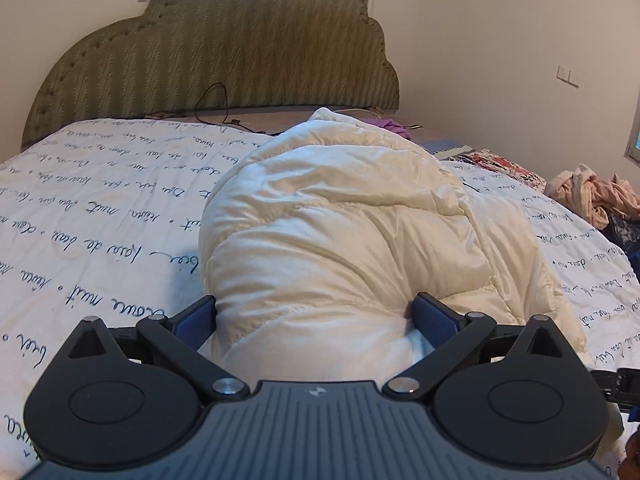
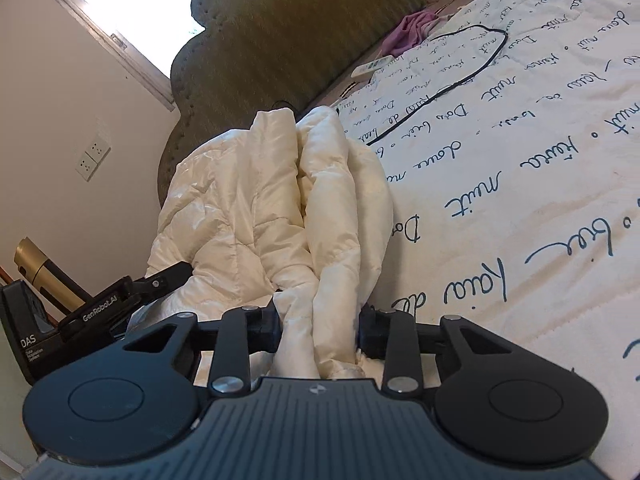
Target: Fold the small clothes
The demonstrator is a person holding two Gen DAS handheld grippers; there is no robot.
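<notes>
A cream puffy down jacket lies bunched on the bed. My left gripper has its blue pads set wide on either side of the jacket's thick near end, with the fabric bulging between them. My right gripper is shut on a gathered fold of the same jacket, and the view is tilted. The left gripper's black body shows at the left of the right wrist view, against the jacket.
The bed has a white quilt with blue handwriting print and a green padded headboard. A black cable, a white remote and a purple garment lie near the headboard. A pink clothes pile lies at the right.
</notes>
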